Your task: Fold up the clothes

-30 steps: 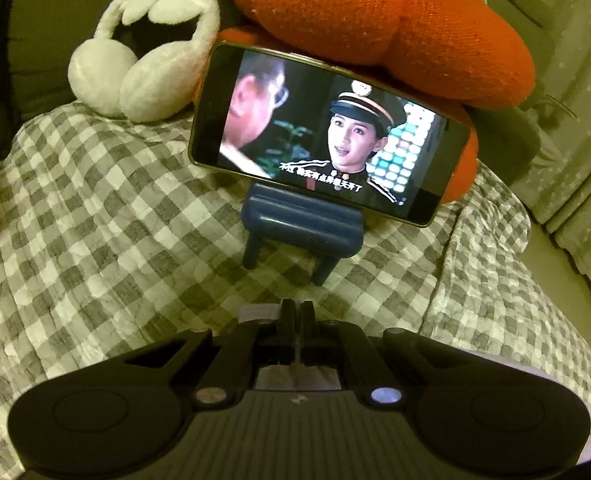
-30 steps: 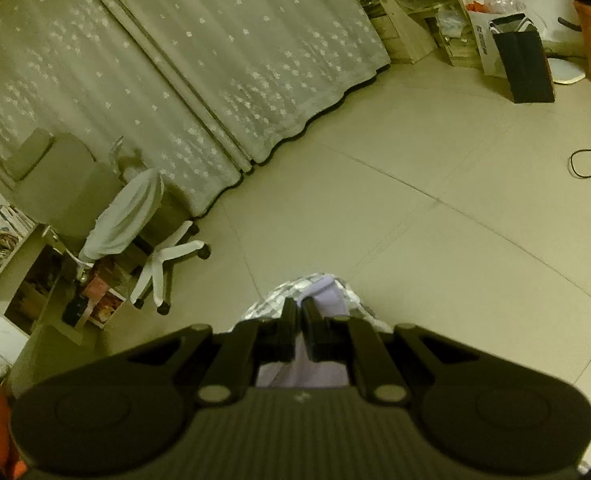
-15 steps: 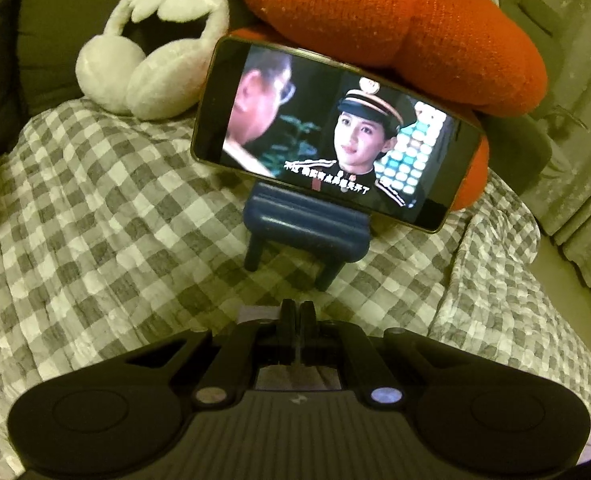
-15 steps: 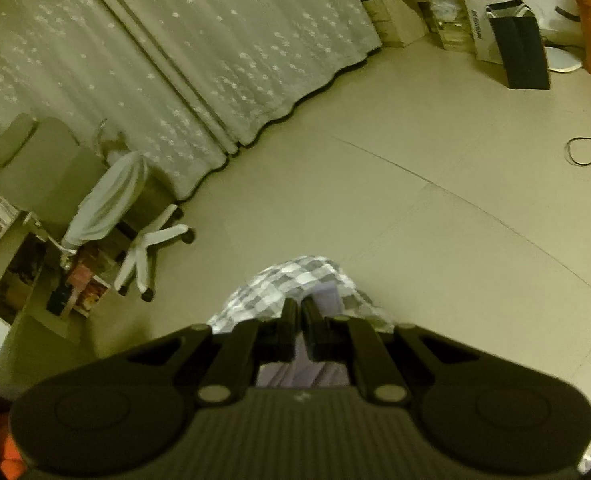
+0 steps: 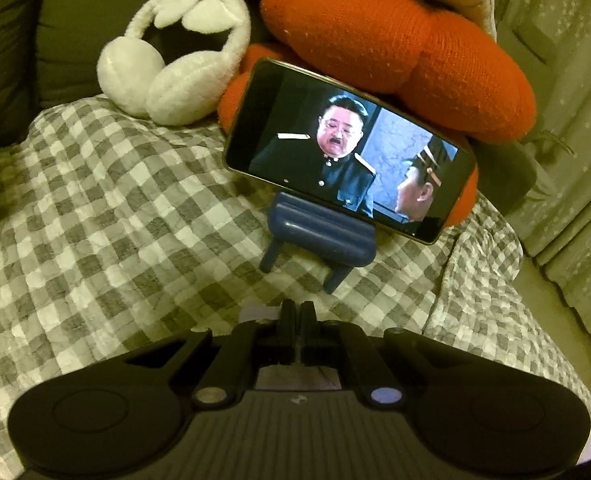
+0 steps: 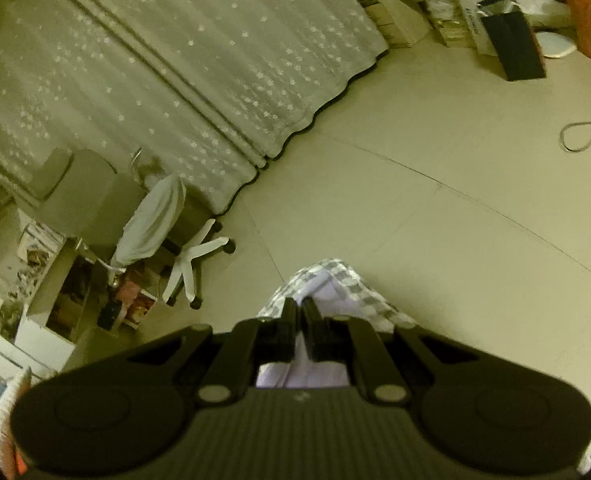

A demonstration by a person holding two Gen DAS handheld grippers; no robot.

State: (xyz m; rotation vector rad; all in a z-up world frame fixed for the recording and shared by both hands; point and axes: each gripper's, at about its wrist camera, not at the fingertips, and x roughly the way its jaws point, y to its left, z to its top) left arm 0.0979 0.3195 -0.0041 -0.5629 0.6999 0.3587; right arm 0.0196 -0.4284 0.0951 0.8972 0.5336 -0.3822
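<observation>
Cloth, pale lilac point(image 6: 319, 296), sits pinched in the right hand-held gripper point(image 6: 299, 312), whose view has swung toward the curtain since a second ago; the left hand-held gripper point(image 5: 297, 312), fingers together on a lilac edge point(image 5: 259, 314), has drawn back from the phone point(image 5: 347, 156) at 12 o'clock. Likely a fold is being carried. Count: one garment, two grippers, one phone, one checked bedspread point(image 5: 115, 200).
</observation>
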